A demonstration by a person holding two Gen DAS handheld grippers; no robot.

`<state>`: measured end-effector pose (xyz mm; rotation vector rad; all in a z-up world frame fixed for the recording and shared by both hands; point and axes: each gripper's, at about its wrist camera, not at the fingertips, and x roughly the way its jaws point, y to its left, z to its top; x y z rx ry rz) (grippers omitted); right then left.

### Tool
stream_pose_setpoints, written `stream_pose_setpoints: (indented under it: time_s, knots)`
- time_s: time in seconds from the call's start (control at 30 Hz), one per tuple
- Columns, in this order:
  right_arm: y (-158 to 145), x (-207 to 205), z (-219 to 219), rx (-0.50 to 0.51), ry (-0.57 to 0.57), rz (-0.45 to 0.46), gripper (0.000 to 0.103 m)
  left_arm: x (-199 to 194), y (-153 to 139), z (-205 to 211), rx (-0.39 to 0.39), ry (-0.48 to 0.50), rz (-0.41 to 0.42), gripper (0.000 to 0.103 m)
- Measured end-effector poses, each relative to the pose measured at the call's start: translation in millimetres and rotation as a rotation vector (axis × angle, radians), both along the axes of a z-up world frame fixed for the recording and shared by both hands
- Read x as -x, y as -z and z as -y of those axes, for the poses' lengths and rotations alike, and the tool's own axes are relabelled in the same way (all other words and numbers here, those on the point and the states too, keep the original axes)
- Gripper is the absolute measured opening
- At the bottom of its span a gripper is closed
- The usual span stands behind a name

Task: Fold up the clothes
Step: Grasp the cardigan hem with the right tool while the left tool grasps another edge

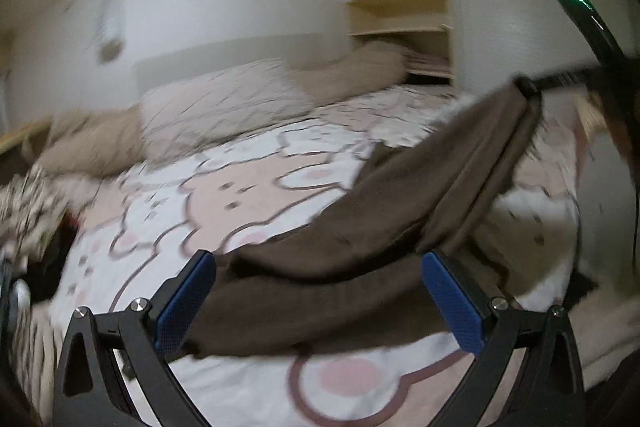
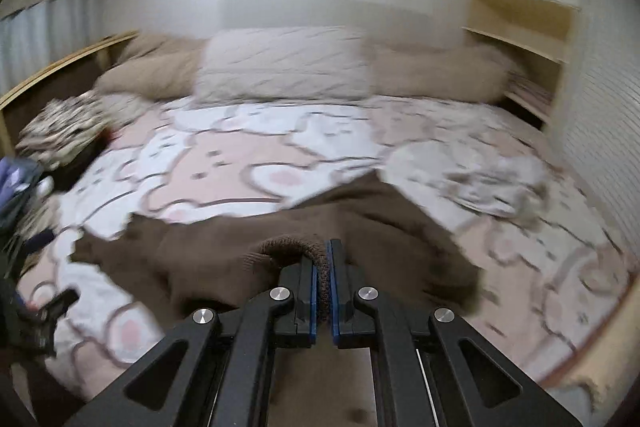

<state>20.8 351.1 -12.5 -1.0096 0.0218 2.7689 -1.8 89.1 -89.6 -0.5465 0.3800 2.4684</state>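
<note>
Bed cover [image 2: 224,163] white and pink with a cartoon print. At the head, 1 pale pillow [image 2: 280,67] between 2 tan pillows [image 2: 152,75]. Wooden shelf [image 2: 520,23] on the right wall, curtain [image 2: 52,27] far left, all blurred.

Black linkage arms, silver screws, blue textured fingers [image 1: 188,303].

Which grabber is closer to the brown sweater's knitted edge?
Right. The right gripper is shut on the brown sweater, pinching its ribbed edge. The left gripper is open, with another part of the sweater lying between its pads.
</note>
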Motion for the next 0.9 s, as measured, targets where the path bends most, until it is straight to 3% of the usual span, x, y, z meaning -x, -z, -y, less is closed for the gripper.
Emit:
stream_pose_setpoints:
  time_s: [0.1, 0.17, 0.23, 0.3, 0.47, 0.57, 0.67, 0.73, 0.9]
  knots:
    - [2, -9, -25, 0.054, 0.053, -0.010, 0.005, -19, 13, -35, 0.133, 0.080, -0.114, 0.103]
    - [3, -12, -30, 0.081, 0.044, -0.012, 0.005, -30, 23, -58, 0.265, 0.123, -0.215, 0.093]
    - [3, -13, -29, 0.083, 0.026, -0.015, 0.005, -30, 28, -70, 0.343, 0.147, -0.255, 0.083]
    - [3, -14, -28, 0.090, 0.010, -0.017, 0.005, -25, 26, -77, 0.365, 0.150, -0.266, 0.077]
    - [8, -22, -33, 0.134, -0.011, -0.019, 0.005, -8, 21, -83, 0.419, 0.129, -0.293, 0.077]
    - [11, -25, -37, 0.158, -0.014, -0.016, 0.005, -5, 35, -95, 0.507, 0.220, -0.303, 0.076]
    - [14, -26, -42, 0.172, -0.011, -0.013, 0.005, -5, 59, -111, 0.622, 0.323, -0.287, 0.047]
    - [17, -26, -44, 0.178, -0.009, -0.010, 0.005, -1, 70, -119, 0.668, 0.351, -0.275, 0.043]
    - [25, -28, -47, 0.189, -0.013, 0.010, 0.005, 13, 83, -127, 0.687, 0.340, -0.247, 0.041]
